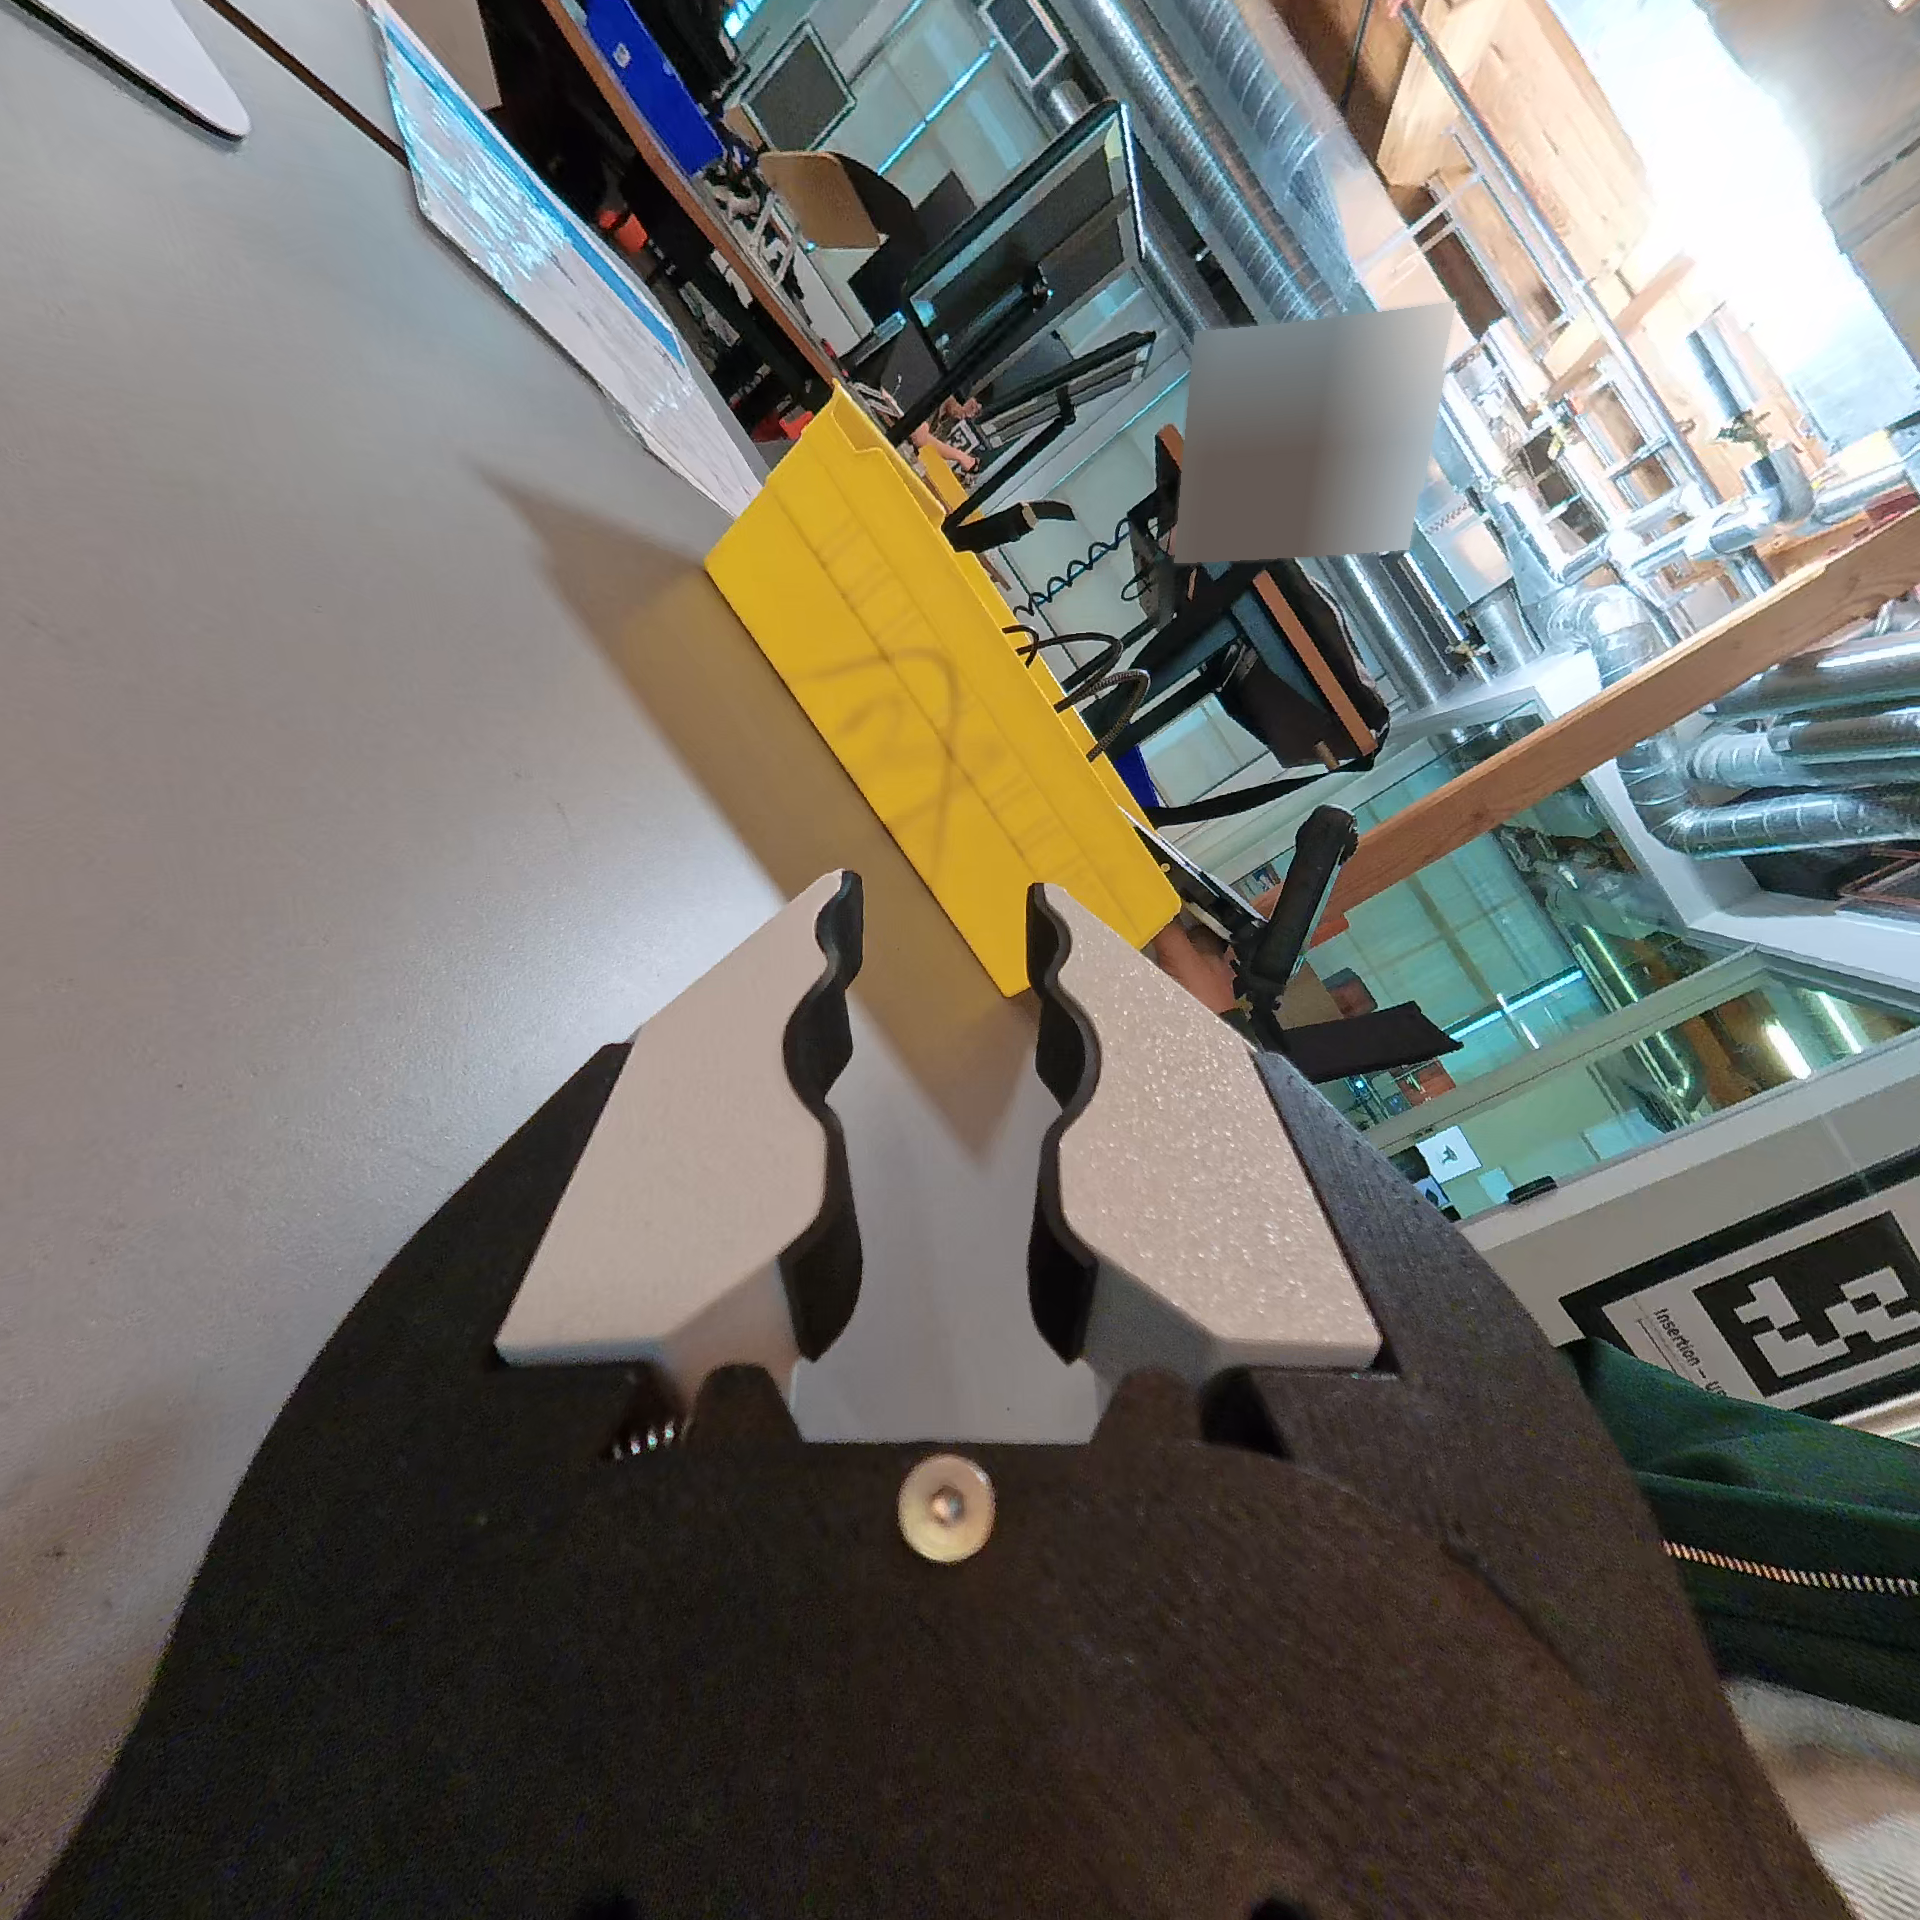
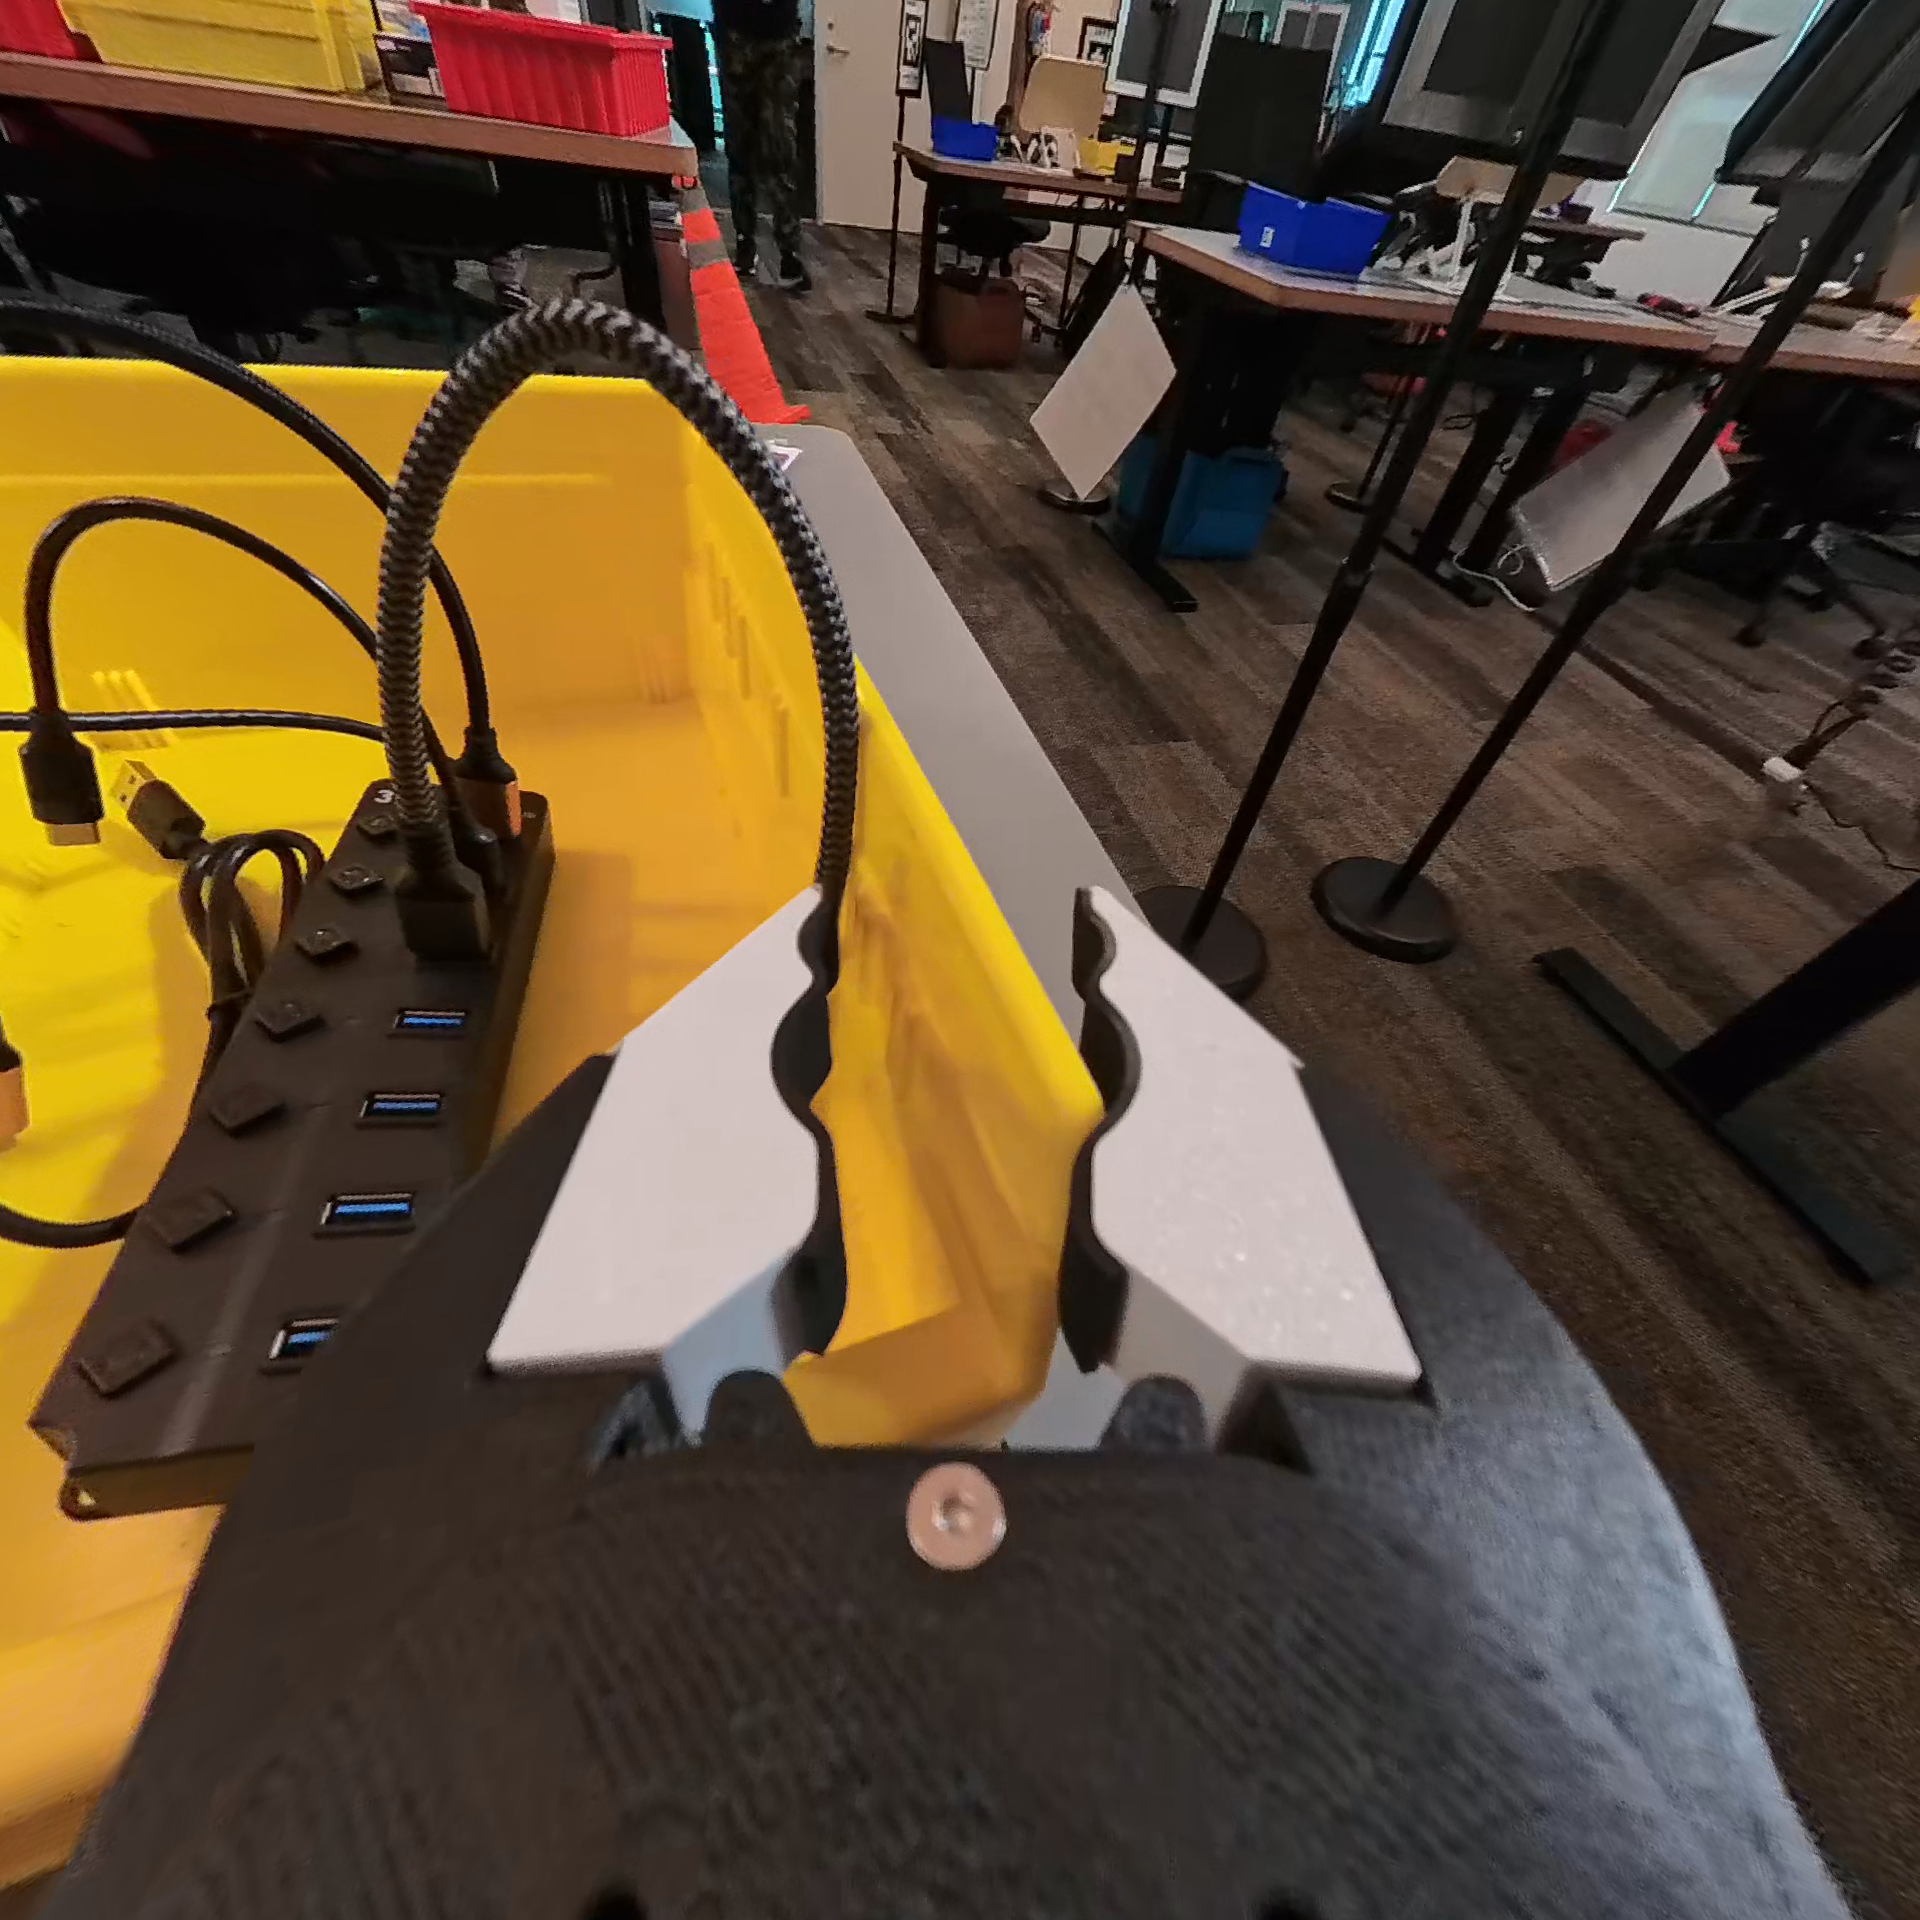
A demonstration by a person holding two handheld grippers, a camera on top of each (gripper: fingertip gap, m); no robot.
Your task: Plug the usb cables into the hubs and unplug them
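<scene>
A yellow bin (image 2: 644,623) holds a long black USB hub (image 2: 312,1122) with blue ports. A braided cable (image 2: 582,343) and black cables (image 2: 260,540) are plugged in at the hub's far end; the braided cable arches over and drops behind my right gripper's left finger. Two loose plugs (image 2: 62,779) lie farther left. My right gripper (image 2: 951,914) is open and empty over the bin's right wall. My left gripper (image 1: 940,899) is open and empty above the grey table, outside the bin (image 1: 914,707), whose outer wall faces it with cables (image 1: 1081,665) sticking over the rim.
The grey table (image 1: 260,727) spreads left of the left gripper, with a printed sheet (image 1: 540,260) at its far edge. A green sleeve (image 1: 1766,1538) and a marker board (image 1: 1787,1309) are at the right. Black stand poles (image 2: 1382,540) and desks stand past the table edge (image 2: 935,675).
</scene>
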